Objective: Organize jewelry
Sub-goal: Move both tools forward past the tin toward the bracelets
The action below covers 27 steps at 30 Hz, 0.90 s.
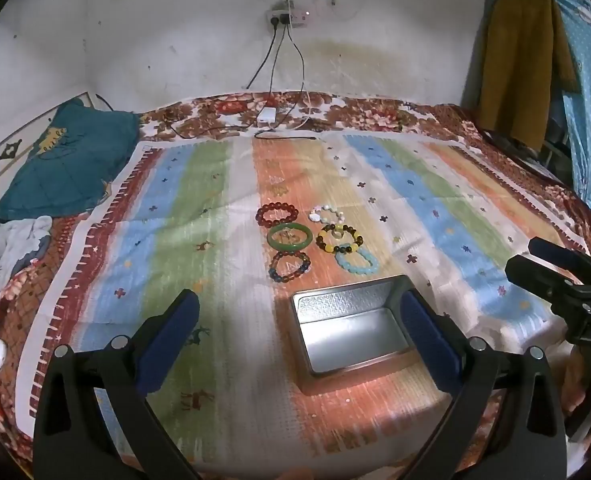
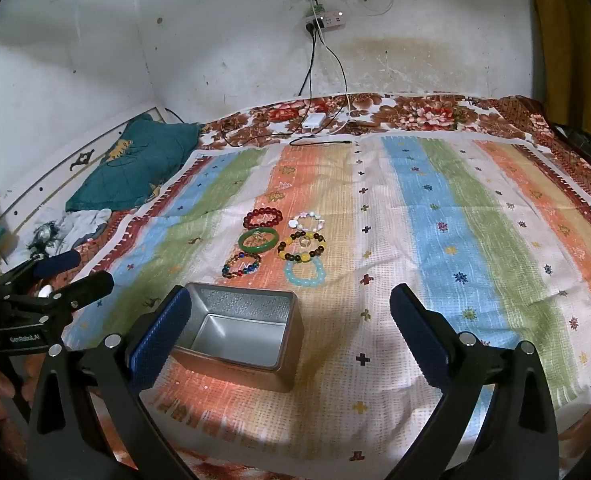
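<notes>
Several bracelets lie in a cluster on the striped cloth: a red bead one [image 1: 277, 213] [image 2: 262, 218], a green jade bangle [image 1: 288, 237] [image 2: 257, 240], a dark multicolour bead one [image 1: 289, 266] [image 2: 242, 265], a white-pink one [image 1: 327, 213] [image 2: 307, 220], a yellow-brown one with a small ring inside [image 1: 339, 239] [image 2: 302, 247], and a light blue one [image 1: 356, 263] [image 2: 305, 273]. An open, empty metal tin [image 1: 351, 328] [image 2: 241, 328] sits just in front of them. My left gripper [image 1: 299, 320] is open and empty behind the tin. My right gripper [image 2: 291, 320] is open and empty.
The striped cloth [image 2: 435, 240] covers a floral bedspread [image 1: 367, 114]. A teal pillow [image 1: 63, 160] and crumpled clothes lie at the left. A white charger and cables [image 1: 267, 118] lie at the far edge below a wall socket. Hanging clothes [image 1: 523, 60] are at the right.
</notes>
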Available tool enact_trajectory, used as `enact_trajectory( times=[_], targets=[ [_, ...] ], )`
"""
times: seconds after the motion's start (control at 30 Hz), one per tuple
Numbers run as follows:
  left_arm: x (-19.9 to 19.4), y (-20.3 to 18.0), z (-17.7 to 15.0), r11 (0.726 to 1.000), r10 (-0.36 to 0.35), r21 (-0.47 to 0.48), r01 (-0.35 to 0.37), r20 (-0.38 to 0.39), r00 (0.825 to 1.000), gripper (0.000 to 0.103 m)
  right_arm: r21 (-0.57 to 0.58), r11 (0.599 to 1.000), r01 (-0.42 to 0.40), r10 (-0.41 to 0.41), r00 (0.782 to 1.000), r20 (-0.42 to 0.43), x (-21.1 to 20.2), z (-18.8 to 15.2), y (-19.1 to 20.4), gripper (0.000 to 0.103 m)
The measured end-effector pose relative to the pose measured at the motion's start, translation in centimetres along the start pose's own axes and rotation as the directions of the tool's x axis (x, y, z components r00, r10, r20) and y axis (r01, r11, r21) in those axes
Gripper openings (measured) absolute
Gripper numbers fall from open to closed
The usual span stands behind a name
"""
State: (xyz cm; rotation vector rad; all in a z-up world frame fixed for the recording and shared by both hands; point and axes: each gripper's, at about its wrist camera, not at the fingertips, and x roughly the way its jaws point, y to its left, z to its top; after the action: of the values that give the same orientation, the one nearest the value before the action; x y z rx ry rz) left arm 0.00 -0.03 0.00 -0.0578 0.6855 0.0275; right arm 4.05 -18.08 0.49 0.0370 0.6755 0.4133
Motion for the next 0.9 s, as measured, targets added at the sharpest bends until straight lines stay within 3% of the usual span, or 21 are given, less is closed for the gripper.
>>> enact_trajectory(
  times=[0.9],
  targets=[
    [1.2, 0.6, -0.5, 0.999, -0.035, -0.038, 0.033, -0.047, 0.998, 0.098, 0.003, 1.000, 0.003, -0.003, 1.000, -0.007, 0.2, 0.3, -0.2, 0.100]
  ],
)
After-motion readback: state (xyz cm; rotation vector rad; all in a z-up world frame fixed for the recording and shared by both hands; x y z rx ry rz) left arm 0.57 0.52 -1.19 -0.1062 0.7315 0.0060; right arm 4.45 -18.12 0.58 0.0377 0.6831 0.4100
